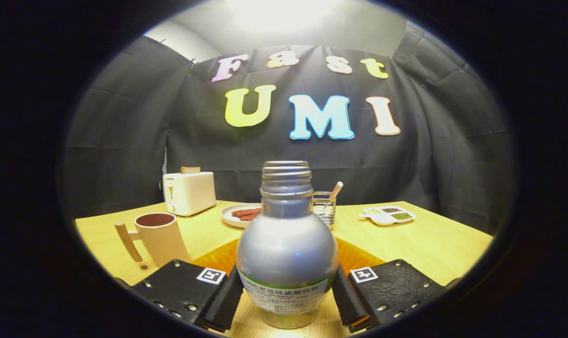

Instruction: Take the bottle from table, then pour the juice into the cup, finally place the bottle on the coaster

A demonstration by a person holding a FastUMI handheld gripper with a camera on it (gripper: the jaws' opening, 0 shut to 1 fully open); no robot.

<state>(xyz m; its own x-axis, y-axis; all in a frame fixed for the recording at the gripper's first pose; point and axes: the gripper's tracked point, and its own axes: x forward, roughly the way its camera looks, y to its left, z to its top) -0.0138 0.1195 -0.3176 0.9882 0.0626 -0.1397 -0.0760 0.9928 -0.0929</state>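
A silver bottle [286,249] with an open threaded neck and a white-and-green label stands upright between my fingers. My gripper [287,300] is shut on it, one finger pressing each side of the label. An orange coaster [359,259] lies on the wooden table [429,244] just behind the bottle and is partly hidden by it. A beige cup [161,238] with a dark inside and a wooden handle stands ahead and to the left of the fingers. I cannot tell whether the bottle's base touches the table.
At the far left of the table sits a cream toaster [189,192] with a slice of toast in it. Beyond the bottle are a white plate of reddish food [241,214] and a clear holder [324,205]. A divided snack dish [387,216] lies far right.
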